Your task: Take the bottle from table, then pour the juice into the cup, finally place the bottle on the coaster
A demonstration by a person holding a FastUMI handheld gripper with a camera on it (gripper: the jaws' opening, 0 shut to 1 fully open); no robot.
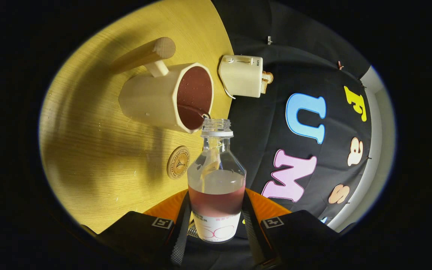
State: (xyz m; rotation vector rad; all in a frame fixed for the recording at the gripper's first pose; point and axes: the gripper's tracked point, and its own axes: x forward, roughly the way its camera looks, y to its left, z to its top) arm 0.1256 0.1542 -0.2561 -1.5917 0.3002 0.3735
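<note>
Bottle (216, 180) pinched between claw (216, 228) fingers, mouth at cup (171, 98) rim, coaster (178, 162) beside

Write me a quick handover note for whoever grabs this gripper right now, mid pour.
Gripper: shut on the bottle, both fingers pressing its lower body, bottle tipped with its open neck at the cup's rim.
Cup: on the wooden table, already holding red juice; a thin stream is running in.
Bottle: some juice left inside.
Coaster: on the table beside the cup, bare.
Done: bottle picked up, pour under way.
Left: finish pouring, right the bottle, set it on the coaster.
</note>
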